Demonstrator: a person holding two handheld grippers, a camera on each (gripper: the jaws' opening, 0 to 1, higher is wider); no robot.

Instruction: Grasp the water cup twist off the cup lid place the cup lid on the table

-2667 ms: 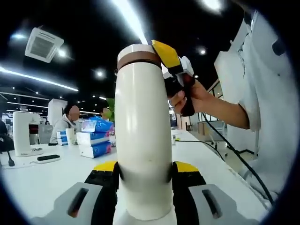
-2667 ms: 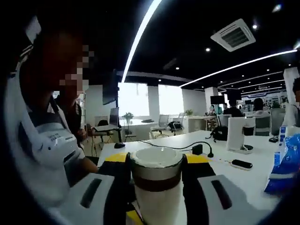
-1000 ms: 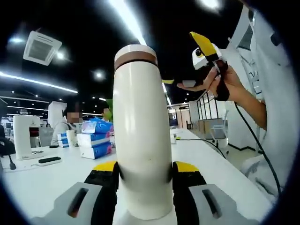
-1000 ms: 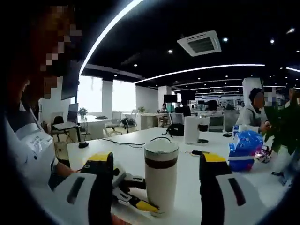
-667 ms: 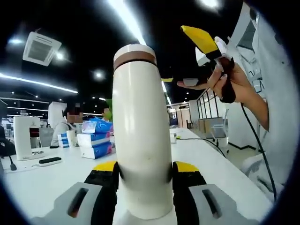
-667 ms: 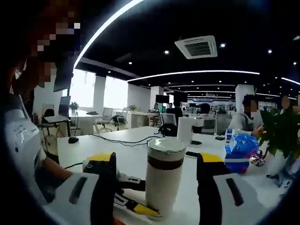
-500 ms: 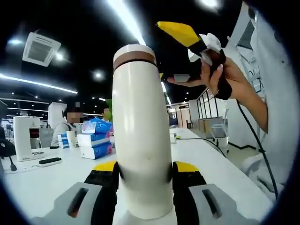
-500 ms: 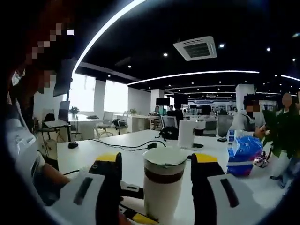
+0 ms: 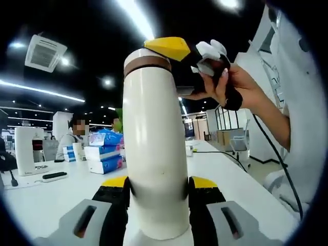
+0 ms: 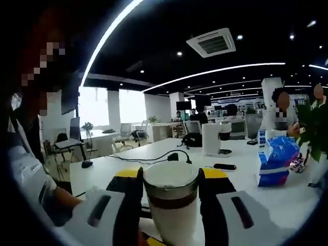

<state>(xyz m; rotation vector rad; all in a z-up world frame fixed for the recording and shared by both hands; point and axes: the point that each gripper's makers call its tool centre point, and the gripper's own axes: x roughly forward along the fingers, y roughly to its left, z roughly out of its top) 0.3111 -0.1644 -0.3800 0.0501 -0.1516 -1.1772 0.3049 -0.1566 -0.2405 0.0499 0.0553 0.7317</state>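
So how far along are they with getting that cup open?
Done: the left claw is shut on the white water cup, holding it upright above the table. In hand: the right claw has its jaws on either side of the cup lid; whether they are pressing it I cannot tell. Left: the lid sits on the cup, so twisting it off and setting it on the table remain.

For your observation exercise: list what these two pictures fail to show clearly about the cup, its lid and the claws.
- Left gripper view: water cup base, hidden by the left claw.
- Left gripper view: cup lid top, covered by the right claw.
- Right gripper view: lower cup, cut off by the edge.
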